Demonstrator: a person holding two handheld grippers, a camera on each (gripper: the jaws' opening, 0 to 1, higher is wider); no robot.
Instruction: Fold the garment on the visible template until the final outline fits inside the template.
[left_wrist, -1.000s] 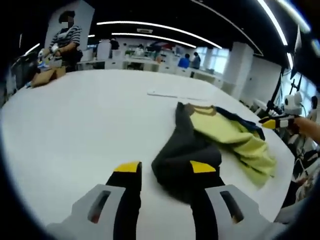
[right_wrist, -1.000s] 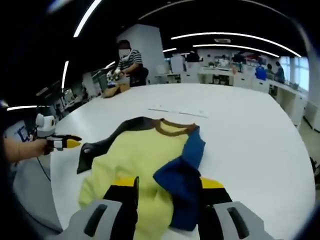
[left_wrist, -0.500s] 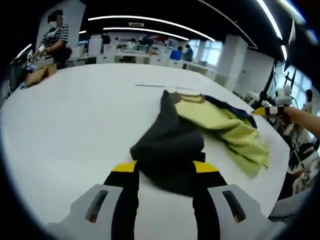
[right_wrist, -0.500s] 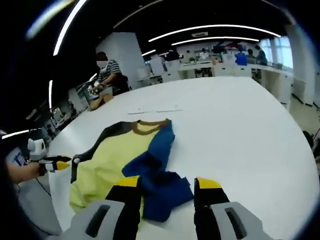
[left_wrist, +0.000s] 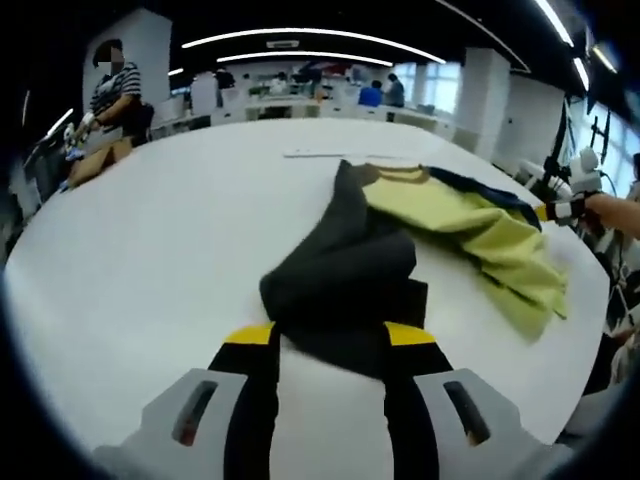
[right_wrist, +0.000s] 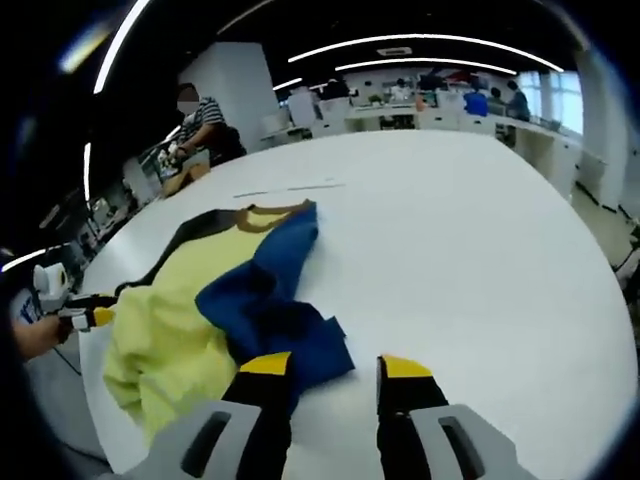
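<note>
**Two claws at the sleeves, garment not yet folded**

Two claws work opposite sides of one garment (left_wrist: 440, 215) lying bunched on the white tabletop (left_wrist: 150, 250). Yellow body, brown collar, one dark grey sleeve (left_wrist: 345, 275), one blue sleeve (right_wrist: 275, 300).

Left claw (left_wrist: 328, 335): jaws apart, the near edge of the dark grey sleeve lying between the yellow tips. No sign of a pinch; I read it as not gripping.

Right claw (right_wrist: 328, 366): jaws apart over bare tabletop, with the blue sleeve's corner just beside its left tip. Holding nothing.

Template: thin pale strip (left_wrist: 315, 154) on the tabletop beyond the collar may be part of it; outline otherwise cannot be made out.

Person (left_wrist: 108, 95) stands at the far left edge, well apart.

Risks, as judged:
- Sleeve is piled in layers; closing here could catch only the top layer, so the fold drags crooked.
- Right claw may close on nothing, being off the cloth.
- Yellow hem lies near the tabletop's edge; a pull that way could slide it over.
</note>
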